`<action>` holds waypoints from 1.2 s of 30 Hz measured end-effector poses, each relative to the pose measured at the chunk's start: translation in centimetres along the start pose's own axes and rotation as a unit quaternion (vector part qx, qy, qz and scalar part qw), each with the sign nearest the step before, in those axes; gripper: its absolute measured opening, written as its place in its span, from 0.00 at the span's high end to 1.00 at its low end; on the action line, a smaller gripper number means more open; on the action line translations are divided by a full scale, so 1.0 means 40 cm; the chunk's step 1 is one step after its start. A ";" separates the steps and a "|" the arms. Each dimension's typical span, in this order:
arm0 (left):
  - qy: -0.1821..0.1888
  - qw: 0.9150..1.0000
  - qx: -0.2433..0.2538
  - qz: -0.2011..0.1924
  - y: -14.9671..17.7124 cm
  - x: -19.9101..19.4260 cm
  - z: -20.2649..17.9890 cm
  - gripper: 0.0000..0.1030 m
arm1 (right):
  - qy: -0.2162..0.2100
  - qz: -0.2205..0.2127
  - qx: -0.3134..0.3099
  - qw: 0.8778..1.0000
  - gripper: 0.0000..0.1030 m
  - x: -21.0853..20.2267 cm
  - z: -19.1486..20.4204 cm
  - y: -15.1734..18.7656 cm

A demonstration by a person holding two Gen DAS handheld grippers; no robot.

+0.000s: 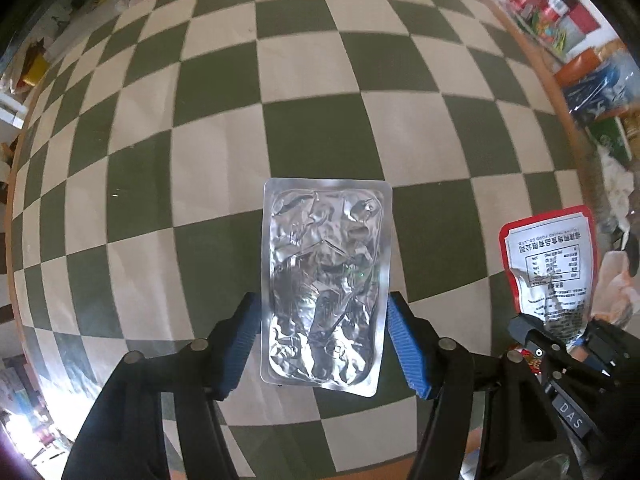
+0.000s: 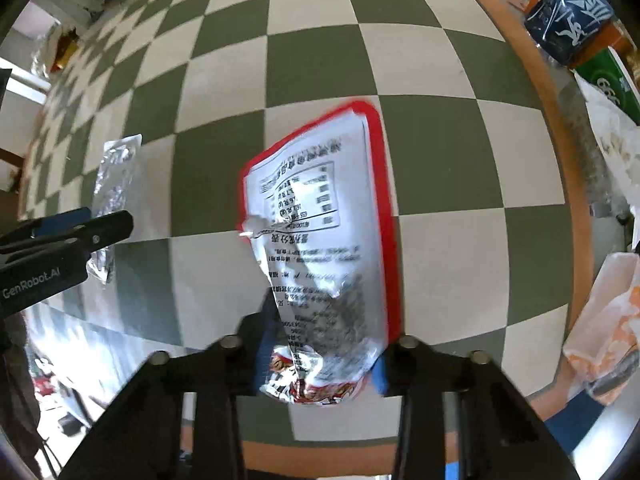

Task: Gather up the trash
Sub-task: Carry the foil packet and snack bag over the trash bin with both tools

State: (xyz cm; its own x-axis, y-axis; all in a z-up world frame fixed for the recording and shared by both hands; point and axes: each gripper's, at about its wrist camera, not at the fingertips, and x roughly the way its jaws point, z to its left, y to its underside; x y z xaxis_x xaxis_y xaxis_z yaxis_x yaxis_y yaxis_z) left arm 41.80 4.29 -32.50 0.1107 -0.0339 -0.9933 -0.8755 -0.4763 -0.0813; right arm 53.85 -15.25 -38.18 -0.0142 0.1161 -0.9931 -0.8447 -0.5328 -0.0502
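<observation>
Blue ribbed pads of the left claw press in on both long edges of a silver foil pouch, which stands out forward from the claw above the green-and-cream checkered counter. That claw is closed to the width of the pouch and has a firm-looking hold on its lower half. In the right wrist view, the right claw is pinched on the crumpled bottom of a red-bordered snack wrapper with a white printed panel; the wrapper sticks up and forward, slightly blurred, clear of the counter. Each claw shows at the edge of the other's view, so the two are side by side, apart and not touching.

Both pieces of trash look already picked up, so the step in hand is, by my reading, the carry toward wherever the trash goes. No bin is clearly visible. Beyond the counter's wooden rim on the right sit cartons and bags, and something pale and orange lies near the right edge, but I cannot tell whether it is a trash bag. The next move calls for finding the receptacle, bringing each claw over its opening, and releasing one item at a time. The light wrapper may flutter or cling to the pads.
</observation>
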 end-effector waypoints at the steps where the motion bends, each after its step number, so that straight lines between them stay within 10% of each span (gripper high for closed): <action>1: 0.001 1.000 -0.002 -0.004 0.004 -0.009 0.004 0.41 | -0.006 -0.004 0.002 1.000 0.70 -0.008 -0.001 0.001; 20: 0.021 0.993 -0.034 -0.114 0.223 -0.223 0.181 0.41 | -0.092 -0.081 0.004 0.992 0.73 -0.261 0.211 0.113; 29: 0.055 0.987 -0.026 -0.150 0.509 -0.310 0.370 0.41 | -0.096 -0.123 0.014 0.988 0.73 -0.332 0.406 0.373; 36: 0.083 0.992 -0.056 -0.083 0.778 -0.214 0.559 0.41 | -0.105 -0.088 0.050 0.989 0.73 -0.239 0.577 0.672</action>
State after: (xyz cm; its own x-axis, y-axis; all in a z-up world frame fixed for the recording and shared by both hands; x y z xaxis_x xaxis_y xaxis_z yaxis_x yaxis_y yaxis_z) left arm 3.08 9.40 -28.39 0.3323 -0.0863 -0.9392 -0.7825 -0.5812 -0.2235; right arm 18.92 -11.33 -27.61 0.0354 0.3757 -0.9261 -0.8923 -0.4054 -0.1986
